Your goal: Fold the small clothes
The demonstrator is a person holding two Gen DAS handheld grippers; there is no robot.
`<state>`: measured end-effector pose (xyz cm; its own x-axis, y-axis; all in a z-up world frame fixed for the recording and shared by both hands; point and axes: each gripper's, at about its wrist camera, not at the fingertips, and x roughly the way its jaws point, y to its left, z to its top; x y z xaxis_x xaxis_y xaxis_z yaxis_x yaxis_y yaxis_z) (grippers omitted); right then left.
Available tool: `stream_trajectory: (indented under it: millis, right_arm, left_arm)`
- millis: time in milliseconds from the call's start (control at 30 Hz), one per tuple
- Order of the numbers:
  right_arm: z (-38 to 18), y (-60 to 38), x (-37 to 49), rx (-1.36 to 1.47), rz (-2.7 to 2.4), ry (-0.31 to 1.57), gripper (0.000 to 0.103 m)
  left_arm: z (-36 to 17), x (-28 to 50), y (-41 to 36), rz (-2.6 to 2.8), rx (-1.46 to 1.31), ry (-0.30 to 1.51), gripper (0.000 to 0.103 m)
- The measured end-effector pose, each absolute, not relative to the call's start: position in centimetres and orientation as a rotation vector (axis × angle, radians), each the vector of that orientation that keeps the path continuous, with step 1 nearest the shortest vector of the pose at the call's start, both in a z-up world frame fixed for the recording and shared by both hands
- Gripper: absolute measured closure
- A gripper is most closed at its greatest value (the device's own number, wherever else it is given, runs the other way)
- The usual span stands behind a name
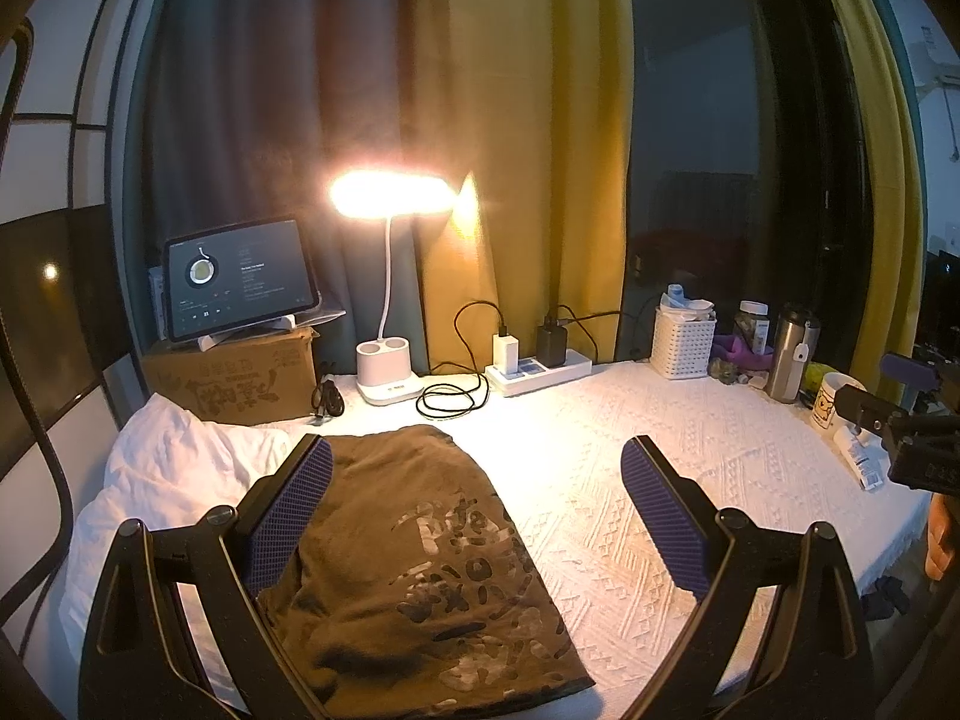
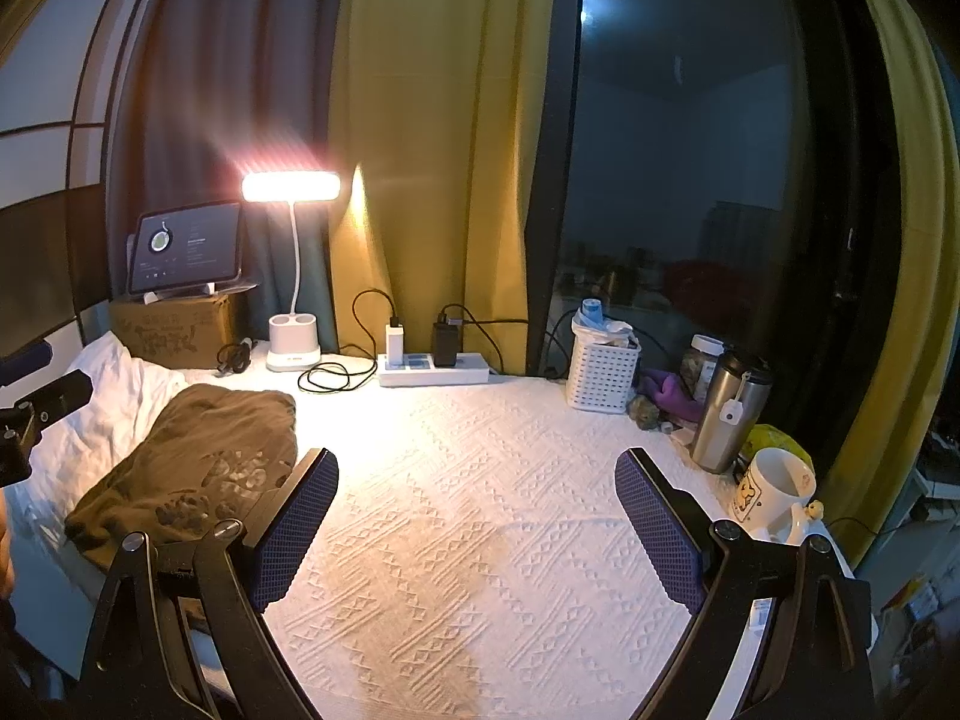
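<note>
Brown garment under the spread left hand-held gripper, left of the spread right one.

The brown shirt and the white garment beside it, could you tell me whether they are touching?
Touching. The right wrist view shows the brown shirt lying partly over the crumpled white garment, with no gap along their shared edge.

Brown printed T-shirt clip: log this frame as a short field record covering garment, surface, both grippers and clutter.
garment: brown printed T-shirt, lying folded, ungripped
surface: white textured cover
left gripper: open, over the shirt
right gripper: open, over bare cover
beside shirt: white garment
right edge: steel tumbler, cartoon mug
back: lit desk lamp, power strip
</note>
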<state>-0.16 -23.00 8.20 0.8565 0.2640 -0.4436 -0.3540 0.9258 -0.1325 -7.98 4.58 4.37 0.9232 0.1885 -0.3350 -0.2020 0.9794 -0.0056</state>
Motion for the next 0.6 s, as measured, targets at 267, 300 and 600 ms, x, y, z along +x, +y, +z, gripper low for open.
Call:
stream_trajectory:
  millis: [267, 300, 600]
  right_arm:
    - [8.07, -22.92, -0.31, -0.213, 0.324, 0.437, 0.008]
    - [8.06, -22.88, -0.33, -0.213, 0.324, 0.438, 0.008]
    - [7.97, -22.46, -0.21, -0.218, 0.325, 0.445, 0.008]
  left_arm:
    - [4.36, -8.00, 4.59, 0.199, -0.039, 0.340, 0.007]
    - [4.38, -8.01, 4.63, 0.198, -0.038, 0.340, 0.007]
    - [4.26, -7.94, 4.65, 0.190, -0.047, 0.342, 0.007]
